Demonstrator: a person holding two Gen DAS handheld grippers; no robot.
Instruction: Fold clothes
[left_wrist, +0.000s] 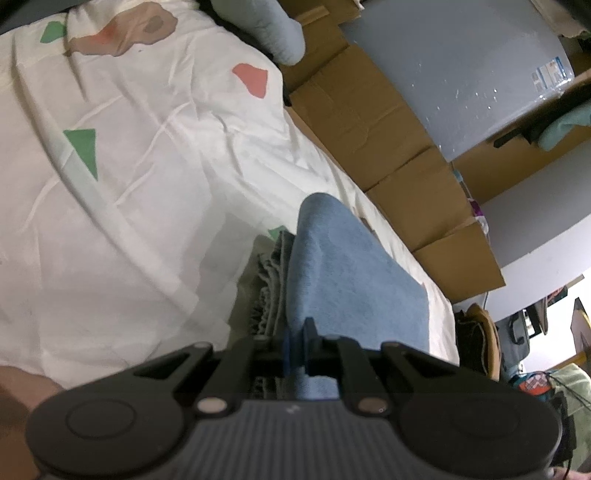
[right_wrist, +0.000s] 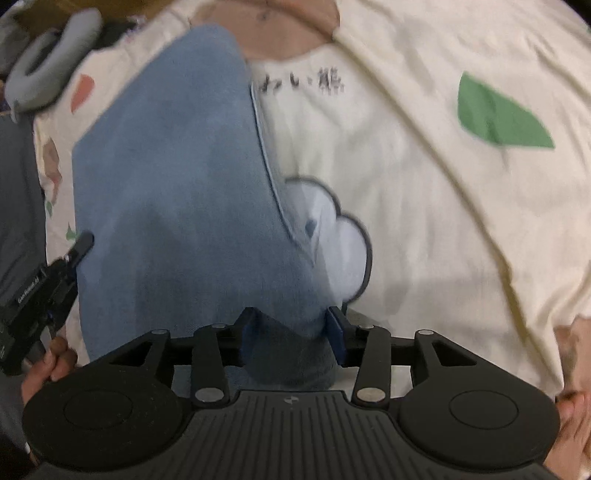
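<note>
Blue cloth lies doubled on the bedspread, near its box-side edge. Left gripper pinches one cloth corner tight. Right gripper is part spread, jaws straddling a bunched corner, grip uncertain. Fold partway; flattening and further folds likely remain.

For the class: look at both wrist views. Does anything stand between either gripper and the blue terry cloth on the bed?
Nothing visible does. The left gripper is shut on the blue terry cloth's edge; the right gripper straddles a bunched corner.
</note>
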